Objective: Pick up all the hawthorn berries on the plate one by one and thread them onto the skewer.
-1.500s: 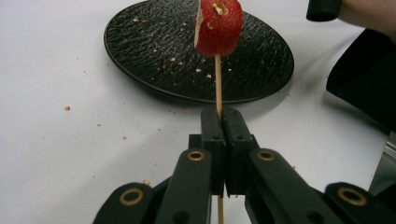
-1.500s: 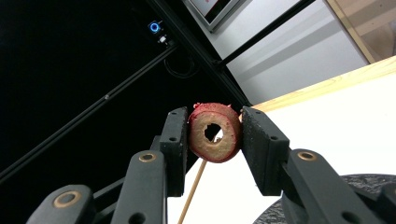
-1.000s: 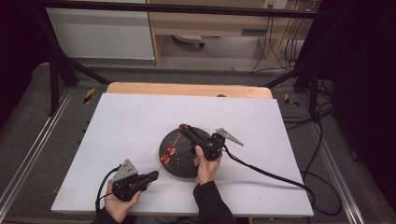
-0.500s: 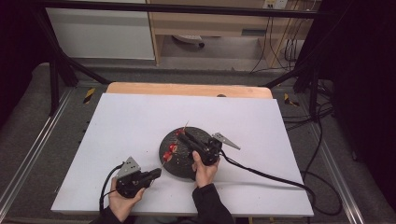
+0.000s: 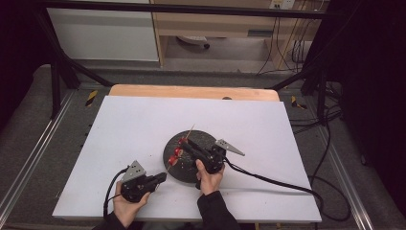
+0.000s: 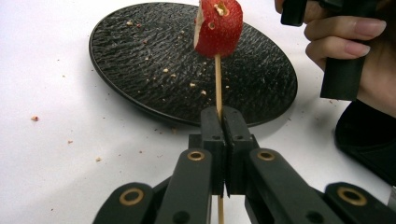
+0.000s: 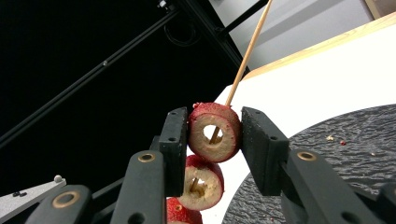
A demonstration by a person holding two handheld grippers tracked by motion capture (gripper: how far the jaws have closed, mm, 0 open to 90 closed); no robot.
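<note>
White table point(image 5: 143, 124), black plate point(image 5: 184, 167), dark room

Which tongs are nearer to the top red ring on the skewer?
Right. The right tongs are closed on the top red ring, a pad touching each side. The left tongs clamp the skewer at its lower end, below the fruit.

Left tongs point(image 6: 223, 122): jaws fully closed, pinching; left hand point(image 5: 125, 207) grips the handle from below. Right tongs point(image 7: 211, 135): jaws part-open, clamped either side of their load. Right hand point(image 5: 209, 178) holds them, just beside and ahead of left tongs.
</note>
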